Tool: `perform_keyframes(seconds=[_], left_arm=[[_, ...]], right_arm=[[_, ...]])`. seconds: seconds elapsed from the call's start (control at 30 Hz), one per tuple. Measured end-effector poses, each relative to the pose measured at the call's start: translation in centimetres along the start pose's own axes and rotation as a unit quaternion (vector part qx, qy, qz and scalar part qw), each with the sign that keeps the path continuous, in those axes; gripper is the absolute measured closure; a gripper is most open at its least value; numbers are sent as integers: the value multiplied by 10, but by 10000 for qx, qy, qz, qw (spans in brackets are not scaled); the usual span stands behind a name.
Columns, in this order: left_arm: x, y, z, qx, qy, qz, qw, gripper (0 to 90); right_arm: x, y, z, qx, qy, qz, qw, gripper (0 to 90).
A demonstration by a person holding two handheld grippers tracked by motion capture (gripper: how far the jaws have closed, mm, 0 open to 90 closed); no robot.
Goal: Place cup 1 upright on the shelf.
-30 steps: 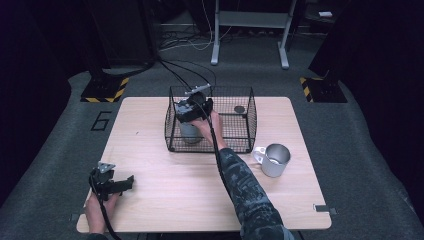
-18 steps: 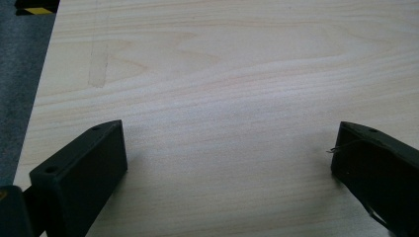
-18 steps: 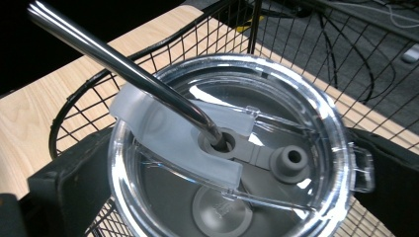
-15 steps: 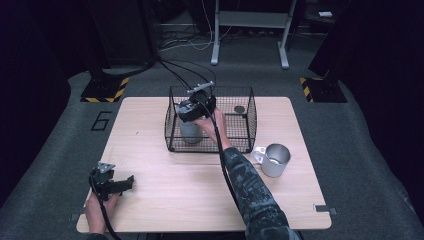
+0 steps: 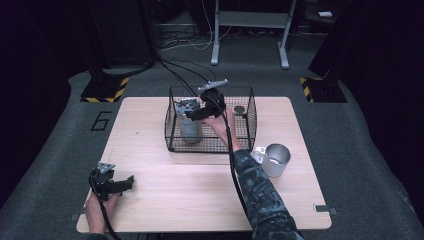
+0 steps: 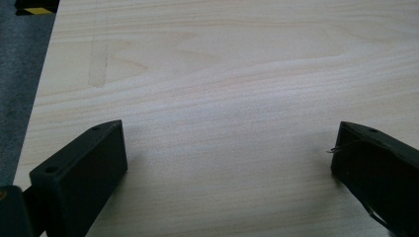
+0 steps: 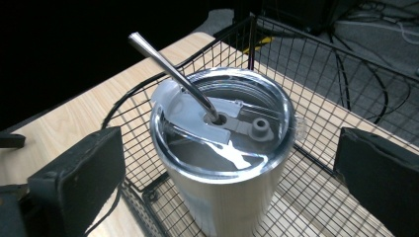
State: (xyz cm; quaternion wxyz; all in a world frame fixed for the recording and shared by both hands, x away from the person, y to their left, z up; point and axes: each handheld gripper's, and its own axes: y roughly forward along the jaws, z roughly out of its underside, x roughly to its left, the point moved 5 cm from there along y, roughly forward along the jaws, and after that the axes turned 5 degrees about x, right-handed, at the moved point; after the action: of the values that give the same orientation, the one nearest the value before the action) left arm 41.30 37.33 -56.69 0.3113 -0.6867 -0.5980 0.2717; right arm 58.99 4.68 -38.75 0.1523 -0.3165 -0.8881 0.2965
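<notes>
Two hand-held grippers gape | right hand-held gripper [image 7: 227, 182] straddles tumbler [image 7: 222, 153] in wire basket [image 5: 175, 135] | close below lid, avoid straw [image 7: 170, 66] | left hand-held gripper [image 6: 227, 163] idle above desk [image 6: 222, 74]

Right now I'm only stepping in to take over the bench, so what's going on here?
A person works at a wooden table with a gripper in each hand. The right gripper is inside the black wire basket, jaws open around a steel tumbler that stands there with a clear lid and a metal straw; it isn't clamped. The left gripper rests open on the near left table edge. A steel mug stands right of the basket.
</notes>
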Motion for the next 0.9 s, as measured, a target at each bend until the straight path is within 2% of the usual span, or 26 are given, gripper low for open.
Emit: perform_keyframes(seconds=[0.03,0.23,0.4,0.57,0.73,0.9], left_arm=[[0,0,0,1,1,0,10000,6],[0,0,0,0,0,1,10000,6],[0,0,0,0,0,0,10000,6],[0,0,0,2,4,0,10000,6],[0,0,0,-2,-2,0,10000,6],[0,0,0,0,0,-1,10000,6]], right_arm=[[2,-6,2,-40,62,2,10000,0],[6,-31,11,-88,-215,-83,9997,0],[13,-57,23,-97,-297,-136,9994,0],[17,-81,38,-97,-391,-77,9992,0],[18,-100,58,-2,-348,18,9994,0],[13,-120,79,-18,-297,167,9994,0]])
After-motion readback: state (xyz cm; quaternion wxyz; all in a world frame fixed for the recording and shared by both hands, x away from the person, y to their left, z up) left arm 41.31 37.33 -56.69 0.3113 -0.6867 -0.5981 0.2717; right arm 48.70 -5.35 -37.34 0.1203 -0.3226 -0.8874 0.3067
